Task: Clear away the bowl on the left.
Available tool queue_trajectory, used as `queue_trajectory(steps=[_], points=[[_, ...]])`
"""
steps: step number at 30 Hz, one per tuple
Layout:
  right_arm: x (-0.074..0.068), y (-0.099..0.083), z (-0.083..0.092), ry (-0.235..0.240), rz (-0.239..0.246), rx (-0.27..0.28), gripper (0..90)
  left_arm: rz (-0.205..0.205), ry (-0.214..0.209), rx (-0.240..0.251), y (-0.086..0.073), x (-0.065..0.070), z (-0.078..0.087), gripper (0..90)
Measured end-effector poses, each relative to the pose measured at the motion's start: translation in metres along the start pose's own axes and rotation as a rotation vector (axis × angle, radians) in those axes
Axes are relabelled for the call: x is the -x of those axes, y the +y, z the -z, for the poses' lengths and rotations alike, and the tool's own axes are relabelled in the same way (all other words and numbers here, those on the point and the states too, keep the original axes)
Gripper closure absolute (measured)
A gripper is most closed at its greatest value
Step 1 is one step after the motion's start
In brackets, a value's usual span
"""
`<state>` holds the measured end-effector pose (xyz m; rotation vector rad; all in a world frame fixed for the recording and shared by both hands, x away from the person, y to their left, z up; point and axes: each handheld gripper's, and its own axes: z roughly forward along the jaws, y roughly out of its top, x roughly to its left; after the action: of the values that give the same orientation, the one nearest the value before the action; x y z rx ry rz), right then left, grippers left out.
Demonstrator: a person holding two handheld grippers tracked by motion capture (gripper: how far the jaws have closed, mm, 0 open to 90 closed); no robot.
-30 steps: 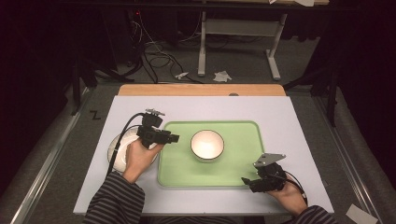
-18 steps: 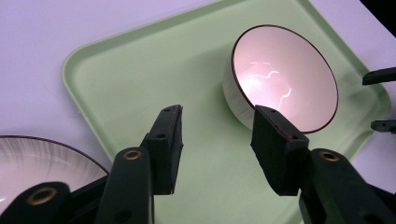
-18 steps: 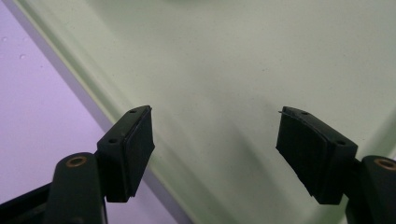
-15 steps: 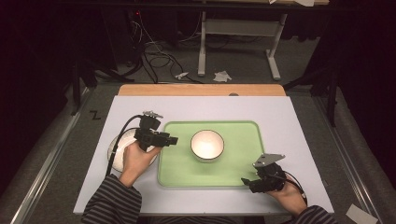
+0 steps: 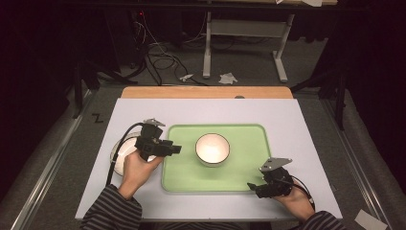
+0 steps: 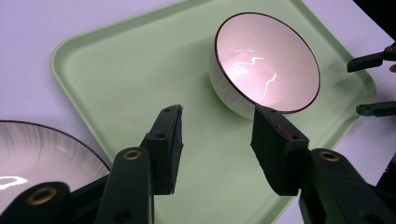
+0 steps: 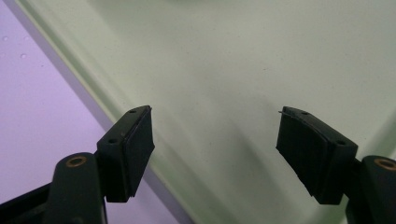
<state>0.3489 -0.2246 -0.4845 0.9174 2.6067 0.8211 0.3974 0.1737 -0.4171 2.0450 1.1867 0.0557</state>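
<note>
Leftward drift: the left claw (image 5: 175, 149), agape and empty, now hovers at the tray's (image 5: 249, 179) nine-o'clock edge, over the striped bowl (image 5: 118, 149). Likely next: grasping that bowl; right claw (image 5: 251, 186) waits wide, empty, at five o'clock

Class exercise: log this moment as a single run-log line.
left gripper: open, over tray | right gripper: open, at tray corner | bowl: on tray | second bowl: off tray

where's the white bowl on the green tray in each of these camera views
High view: the white bowl sits mid-picture, on the green tray.
Left gripper view: upper right, just beyond the open left claw.
Right gripper view: I can't make it out.
Shared landmark: the green tray, with its rim in every view.
</note>
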Motion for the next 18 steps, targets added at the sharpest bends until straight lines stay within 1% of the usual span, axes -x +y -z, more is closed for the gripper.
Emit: queue_trajectory(steps=[9,10,12,14,15,17,18], points=[[0.0,0.0,0.0,0.003,-0.002,-0.005,28.8,0.002,-0.011,-0.006,-0.007,0.002,0.0,53.1],[0.0,0.0,0.0,0.006,-0.002,-0.005,28.8,-0.008,-0.004,-0.005,-0.007,0.002,0.0,53.1],[0.0,0.0,0.0,0.005,-0.004,-0.005,28.8,-0.001,-0.012,-0.011,-0.009,0.002,-0.001,53.2],[0.0,0.0,0.0,0.004,-0.001,-0.005,28.8,-0.008,-0.009,-0.006,-0.011,0.002,-0.001,53.2],[0.0,0.0,-0.001,0.004,0.0,-0.005,28.8,0.002,-0.017,-0.009,-0.012,0.002,-0.002,53.2],[0.0,0.0,-0.001,0.006,0.002,-0.009,28.8,-0.004,-0.013,-0.007,-0.013,0.002,-0.002,53.2],[0.0,0.0,-0.001,0.005,0.001,-0.009,28.8,0.003,-0.02,-0.012,-0.014,0.003,-0.002,53.2]])
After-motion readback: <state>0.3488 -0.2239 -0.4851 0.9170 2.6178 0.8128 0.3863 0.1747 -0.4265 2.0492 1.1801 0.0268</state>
